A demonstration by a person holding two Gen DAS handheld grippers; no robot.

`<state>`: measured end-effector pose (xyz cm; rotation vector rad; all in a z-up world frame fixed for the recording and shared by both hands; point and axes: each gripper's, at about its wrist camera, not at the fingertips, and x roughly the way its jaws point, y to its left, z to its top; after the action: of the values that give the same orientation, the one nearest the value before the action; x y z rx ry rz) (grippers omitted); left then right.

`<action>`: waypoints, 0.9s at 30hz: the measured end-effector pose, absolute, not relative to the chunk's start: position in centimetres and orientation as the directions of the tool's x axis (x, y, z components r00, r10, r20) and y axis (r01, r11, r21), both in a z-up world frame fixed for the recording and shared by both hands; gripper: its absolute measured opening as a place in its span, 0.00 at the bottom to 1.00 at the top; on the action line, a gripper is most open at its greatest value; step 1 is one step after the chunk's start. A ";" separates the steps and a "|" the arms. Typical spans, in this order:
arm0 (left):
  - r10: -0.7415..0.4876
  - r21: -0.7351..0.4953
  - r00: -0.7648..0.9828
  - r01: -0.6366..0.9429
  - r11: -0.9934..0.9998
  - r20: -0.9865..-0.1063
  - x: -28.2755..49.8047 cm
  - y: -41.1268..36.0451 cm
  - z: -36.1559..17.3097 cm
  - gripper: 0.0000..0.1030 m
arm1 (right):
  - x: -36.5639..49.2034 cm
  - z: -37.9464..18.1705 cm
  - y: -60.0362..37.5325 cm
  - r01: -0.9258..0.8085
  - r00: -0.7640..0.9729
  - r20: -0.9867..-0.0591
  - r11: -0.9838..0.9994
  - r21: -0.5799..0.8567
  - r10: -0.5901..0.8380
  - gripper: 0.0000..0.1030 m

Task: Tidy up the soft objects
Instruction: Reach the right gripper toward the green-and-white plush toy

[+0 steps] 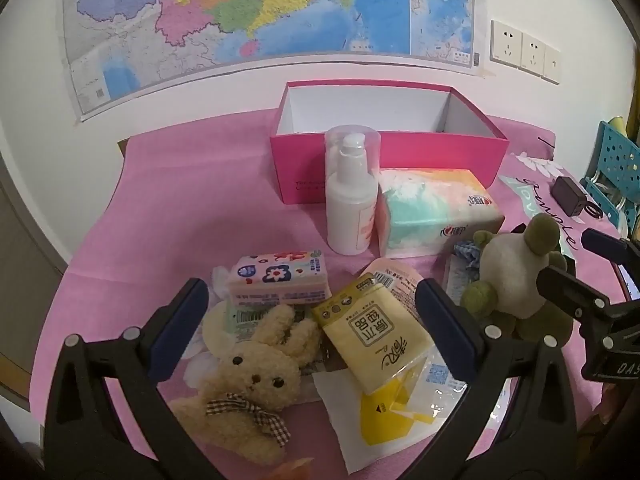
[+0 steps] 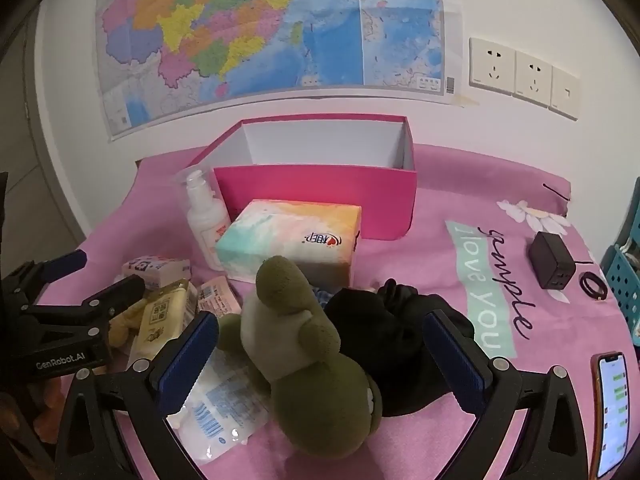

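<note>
An open pink box (image 1: 384, 148) (image 2: 316, 196) stands at the back of the pink cloth. My left gripper (image 1: 312, 320) is open above a beige bunny plush (image 1: 256, 372) and a yellow tissue pack (image 1: 372, 336), touching neither. A small floral tissue pack (image 1: 280, 280) lies just beyond. My right gripper (image 2: 322, 360) is open, and a green plush (image 2: 308, 352) (image 1: 516, 276) lies between its fingers without being pressed. A black cloth (image 2: 396, 320) sits to the right of that plush. A large pastel tissue pack (image 2: 292, 240) (image 1: 436, 212) rests in front of the box.
A white pump bottle (image 1: 350, 196) (image 2: 206, 220) stands left of the large tissue pack. A plastic packet (image 2: 224, 408) lies under the green plush. A black charger (image 2: 552, 260) and a phone (image 2: 612, 408) lie at the right. A teal basket (image 1: 616, 168) is at the far right.
</note>
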<state>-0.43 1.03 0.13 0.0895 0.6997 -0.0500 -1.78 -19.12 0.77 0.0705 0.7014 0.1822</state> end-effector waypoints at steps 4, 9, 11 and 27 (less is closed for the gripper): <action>-0.016 0.063 0.768 0.074 0.995 -0.641 -0.4 1.3 0.3 1.00 | -2.0 1.0 -19.1 -0.154 0.754 -0.625 0.980 0.127 0.200 1.00; -0.025 0.052 0.769 0.076 0.996 -0.639 -0.2 2.0 0.4 1.00 | -2.2 1.0 -19.8 -0.162 0.757 -0.618 0.977 0.138 0.213 1.00; -0.025 0.050 0.770 0.073 0.996 -0.638 -0.1 2.2 0.4 1.00 | -2.2 0.9 -20.0 -0.173 0.752 -0.618 0.974 0.149 0.228 1.00; -0.181 0.014 0.733 0.251 0.968 -0.655 0.3 -0.7 -0.3 1.00 | -0.8 0.2 -19.0 -0.290 0.705 -0.632 0.944 0.157 0.322 0.91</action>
<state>0.32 -0.73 -0.30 0.1037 0.7089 -0.2378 -0.79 -19.02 0.20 0.0467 0.7118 0.3402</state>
